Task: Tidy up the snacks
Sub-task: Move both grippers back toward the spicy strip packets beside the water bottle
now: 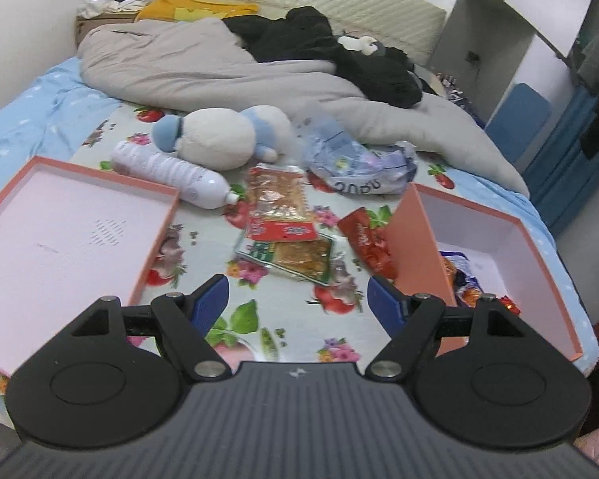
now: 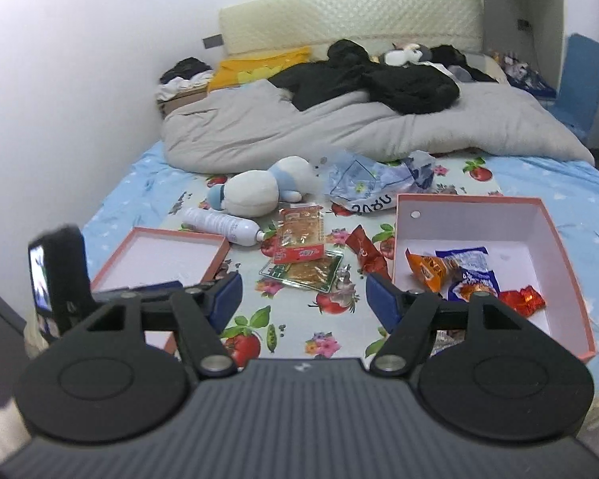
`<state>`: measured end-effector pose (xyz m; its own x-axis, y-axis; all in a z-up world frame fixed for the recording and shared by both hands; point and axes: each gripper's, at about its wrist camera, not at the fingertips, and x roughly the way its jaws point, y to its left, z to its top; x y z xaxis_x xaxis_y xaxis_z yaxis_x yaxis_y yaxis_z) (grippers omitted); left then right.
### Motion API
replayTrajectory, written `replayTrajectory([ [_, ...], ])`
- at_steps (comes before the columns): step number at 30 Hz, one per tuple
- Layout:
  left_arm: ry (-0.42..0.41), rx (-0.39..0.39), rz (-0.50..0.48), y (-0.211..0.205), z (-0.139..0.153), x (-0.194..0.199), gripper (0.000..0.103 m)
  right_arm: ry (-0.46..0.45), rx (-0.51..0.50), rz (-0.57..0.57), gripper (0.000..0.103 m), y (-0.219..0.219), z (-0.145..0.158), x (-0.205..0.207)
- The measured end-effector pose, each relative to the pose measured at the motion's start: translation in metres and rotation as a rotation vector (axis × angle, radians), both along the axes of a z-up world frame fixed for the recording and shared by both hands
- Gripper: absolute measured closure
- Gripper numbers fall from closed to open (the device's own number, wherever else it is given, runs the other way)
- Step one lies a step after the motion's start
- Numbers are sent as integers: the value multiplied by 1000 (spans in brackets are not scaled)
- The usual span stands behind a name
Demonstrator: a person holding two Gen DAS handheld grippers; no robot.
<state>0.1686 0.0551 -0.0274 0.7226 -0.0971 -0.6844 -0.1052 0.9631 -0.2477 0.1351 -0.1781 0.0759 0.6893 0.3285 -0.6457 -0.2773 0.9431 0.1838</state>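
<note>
On the floral sheet lie three loose snacks: a long red-labelled packet, a green-edged packet and a red wrapper. An orange box at the right holds an orange pack, a blue pack and a red wrapper. My left gripper is open and empty above the sheet, just before the green-edged packet. My right gripper is open and empty, further back.
The box lid lies open at the left. A white bottle, a plush toy and a crumpled plastic bag lie behind the snacks. A grey duvet fills the far bed.
</note>
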Motion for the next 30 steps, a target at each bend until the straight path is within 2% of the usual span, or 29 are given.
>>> replayTrajectory([
  [6,21,-10,16,5,-11,-1,23,32,5,20,33,14,-4,2],
  [11,14,-13,27,13,-17,0,23,117,86,54,33,27,-16,14],
  [16,24,-42,51,31,-29,6,23,118,150,88,33,43,-15,21],
  [20,33,-81,59,42,-41,14,23,112,134,74,33,52,-20,28],
  [24,34,-102,33,48,-52,27,23,123,94,43,33,50,-40,36],
  [28,22,-125,19,57,-66,52,23,182,51,-32,33,46,-89,57],
  [30,18,-144,9,62,-74,70,23,172,27,-38,33,50,-111,64],
])
